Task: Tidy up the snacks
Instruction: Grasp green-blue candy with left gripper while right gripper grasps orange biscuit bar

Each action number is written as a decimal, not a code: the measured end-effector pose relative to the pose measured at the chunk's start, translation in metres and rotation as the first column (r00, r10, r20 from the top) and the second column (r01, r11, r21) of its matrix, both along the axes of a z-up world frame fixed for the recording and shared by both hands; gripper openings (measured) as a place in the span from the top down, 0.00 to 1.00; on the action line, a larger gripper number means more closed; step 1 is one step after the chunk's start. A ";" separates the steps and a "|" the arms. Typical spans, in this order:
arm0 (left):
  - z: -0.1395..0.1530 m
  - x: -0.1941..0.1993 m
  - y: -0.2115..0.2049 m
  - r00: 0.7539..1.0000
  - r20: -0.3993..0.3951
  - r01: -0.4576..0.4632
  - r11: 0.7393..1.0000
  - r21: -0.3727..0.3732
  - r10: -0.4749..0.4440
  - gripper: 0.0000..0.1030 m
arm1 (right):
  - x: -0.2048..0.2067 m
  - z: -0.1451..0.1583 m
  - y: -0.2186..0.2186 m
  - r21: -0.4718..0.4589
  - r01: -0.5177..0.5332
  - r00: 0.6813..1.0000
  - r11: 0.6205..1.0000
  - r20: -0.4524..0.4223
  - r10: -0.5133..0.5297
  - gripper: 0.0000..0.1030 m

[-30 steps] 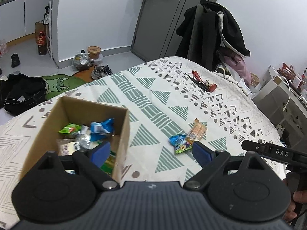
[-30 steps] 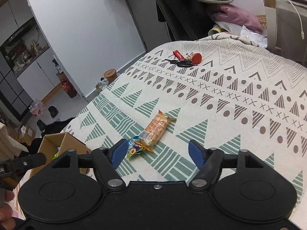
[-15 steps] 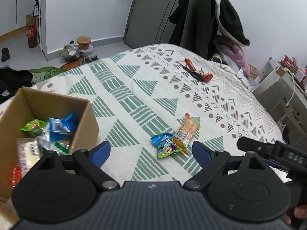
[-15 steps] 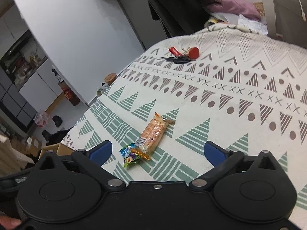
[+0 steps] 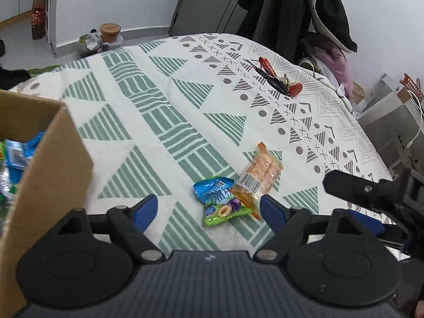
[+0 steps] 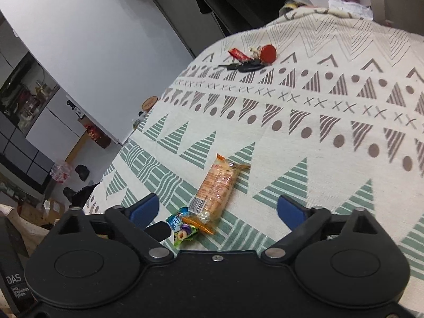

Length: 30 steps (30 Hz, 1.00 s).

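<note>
Patterned cloth (image 5: 169,111) with green and brown triangles covers the table; a bunch of keys (image 5: 278,79) with red tags lies on it near the far edge. Behind it, a dark coat (image 5: 326,13) hangs over pink fabric (image 5: 336,63), next to a grey door (image 5: 209,0). On the floor by the white wall (image 6: 87,26): a round wooden-lidded container (image 5: 110,30), a dark red bottle (image 6: 96,133), black shoes (image 6: 80,172).

The cardboard box (image 5: 50,164) is cut off at the left edge, its snacks (image 5: 16,153) mostly hidden.
</note>
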<state>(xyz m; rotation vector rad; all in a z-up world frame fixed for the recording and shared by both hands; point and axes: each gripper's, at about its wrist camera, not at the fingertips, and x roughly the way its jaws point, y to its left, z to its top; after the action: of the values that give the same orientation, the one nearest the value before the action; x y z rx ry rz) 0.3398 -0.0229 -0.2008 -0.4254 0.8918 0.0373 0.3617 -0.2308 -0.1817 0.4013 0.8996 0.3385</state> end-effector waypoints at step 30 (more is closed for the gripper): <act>-0.029 0.041 0.017 0.998 -0.064 -0.009 1.000 0.007 0.010 0.51 | 0.049 -0.049 0.050 -0.129 -0.012 0.990 0.992 -0.138 -0.006 0.65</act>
<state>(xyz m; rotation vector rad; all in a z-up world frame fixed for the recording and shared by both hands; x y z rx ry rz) 0.3812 -0.0058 -0.2298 -0.4244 0.9522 0.0628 0.4112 -0.1809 -0.2303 0.3058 1.0519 0.2552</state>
